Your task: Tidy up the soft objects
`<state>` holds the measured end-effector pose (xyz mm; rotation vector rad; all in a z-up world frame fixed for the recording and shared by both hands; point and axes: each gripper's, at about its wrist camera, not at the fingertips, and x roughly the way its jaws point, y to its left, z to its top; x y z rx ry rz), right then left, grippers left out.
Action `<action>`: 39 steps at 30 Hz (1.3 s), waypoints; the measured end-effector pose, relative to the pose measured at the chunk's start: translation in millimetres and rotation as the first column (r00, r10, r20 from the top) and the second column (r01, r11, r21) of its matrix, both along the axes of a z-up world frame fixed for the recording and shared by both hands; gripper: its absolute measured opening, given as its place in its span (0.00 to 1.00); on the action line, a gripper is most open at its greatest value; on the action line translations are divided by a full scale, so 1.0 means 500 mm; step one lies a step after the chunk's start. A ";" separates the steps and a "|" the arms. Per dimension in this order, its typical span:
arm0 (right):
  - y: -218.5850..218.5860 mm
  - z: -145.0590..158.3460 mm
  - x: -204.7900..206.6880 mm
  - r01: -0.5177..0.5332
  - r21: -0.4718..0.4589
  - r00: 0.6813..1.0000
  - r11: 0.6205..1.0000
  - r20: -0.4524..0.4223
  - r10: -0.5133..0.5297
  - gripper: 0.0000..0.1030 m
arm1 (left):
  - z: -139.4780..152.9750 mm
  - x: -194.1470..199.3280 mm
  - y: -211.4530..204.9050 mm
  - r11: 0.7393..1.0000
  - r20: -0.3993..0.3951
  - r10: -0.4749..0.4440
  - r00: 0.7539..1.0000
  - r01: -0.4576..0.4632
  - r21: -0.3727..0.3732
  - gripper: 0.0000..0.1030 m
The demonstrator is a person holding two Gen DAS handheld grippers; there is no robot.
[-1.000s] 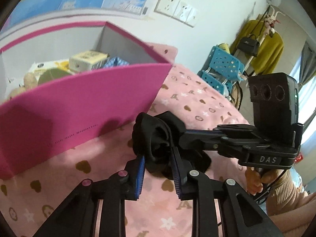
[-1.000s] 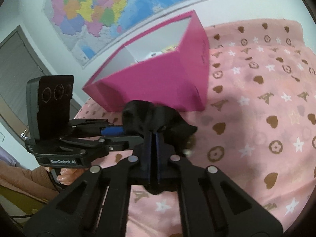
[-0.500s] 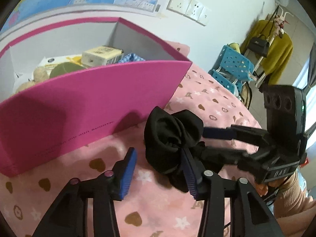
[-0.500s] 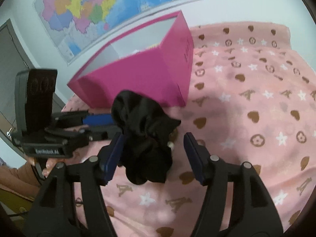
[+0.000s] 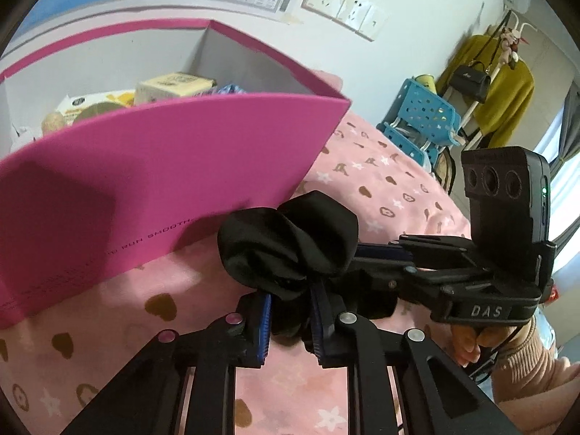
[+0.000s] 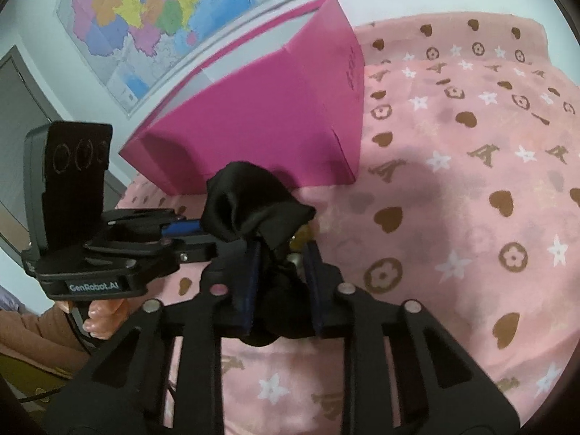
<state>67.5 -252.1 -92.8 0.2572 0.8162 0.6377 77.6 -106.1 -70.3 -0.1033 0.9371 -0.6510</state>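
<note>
A black bundled cloth (image 5: 290, 239) is held between both grippers above the pink patterned bedspread (image 5: 380, 195). My left gripper (image 5: 290, 311) is shut on its lower part. My right gripper (image 6: 281, 272) comes from the right in the left wrist view and is closed around the same cloth (image 6: 250, 206), its jaws a little apart with fabric between them. A pink open box (image 5: 163, 166) stands just behind the cloth; it also shows in the right wrist view (image 6: 275, 123).
The box holds several packs, among them a beige carton (image 5: 174, 85). A wall with a map (image 6: 152, 11) and sockets (image 5: 344, 3) lies behind. Blue plastic crates (image 5: 420, 116) and a coat rack stand beyond the bed's right edge.
Both grippers had opened half a second ago; now both have closed on the black cloth again and hold it nearer the pink box.
</note>
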 end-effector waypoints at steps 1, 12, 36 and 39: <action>-0.002 0.004 -0.003 0.000 0.008 1.000 1.000 0.005 0.000 0.07 | 0.004 -0.004 0.000 1.000 0.005 -0.002 1.000 0.003 -0.005 0.17; -0.001 0.040 -0.032 -0.024 0.049 0.999 0.999 0.046 0.022 0.04 | 0.038 -0.032 0.007 1.000 0.054 -0.014 0.998 0.015 -0.020 0.17; 0.033 0.026 0.006 -0.031 0.066 0.999 0.997 0.013 0.030 0.07 | 0.000 -0.022 0.009 1.000 -0.007 0.002 1.000 -0.002 -0.013 0.17; 0.025 0.044 -0.008 -0.025 0.078 0.999 0.997 0.038 0.023 0.07 | 0.015 -0.031 0.005 1.000 0.014 -0.010 1.000 0.010 -0.017 0.17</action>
